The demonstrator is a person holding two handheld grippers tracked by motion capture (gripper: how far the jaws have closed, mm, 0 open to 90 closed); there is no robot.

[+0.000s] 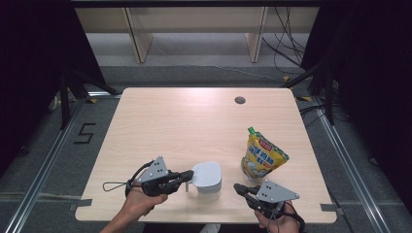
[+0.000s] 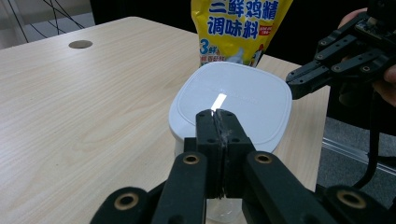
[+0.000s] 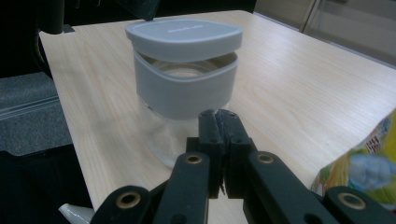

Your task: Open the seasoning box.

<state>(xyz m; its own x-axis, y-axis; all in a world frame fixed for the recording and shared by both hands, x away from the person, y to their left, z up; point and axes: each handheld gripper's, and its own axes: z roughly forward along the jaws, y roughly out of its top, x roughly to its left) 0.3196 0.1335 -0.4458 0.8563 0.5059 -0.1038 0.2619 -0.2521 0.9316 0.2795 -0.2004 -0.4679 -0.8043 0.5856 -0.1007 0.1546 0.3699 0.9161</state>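
Clearly printed "鲜鸡精 调味料", the yellow pouch (image 2: 236,28) stands behind both pressed-together grippers, left gripper (image 2: 218,114) and right gripper (image 3: 218,113).

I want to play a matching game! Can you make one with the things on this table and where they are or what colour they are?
Things:
1. seasoning pouch
2. lidded jar
3. round hole
4. left tongs

Descriptions:
A. white lid, glass below
B. far side of the table
C. yellow, green cap
D. black, shut, beside the jar

Pairs: 1-C, 2-A, 3-B, 4-D
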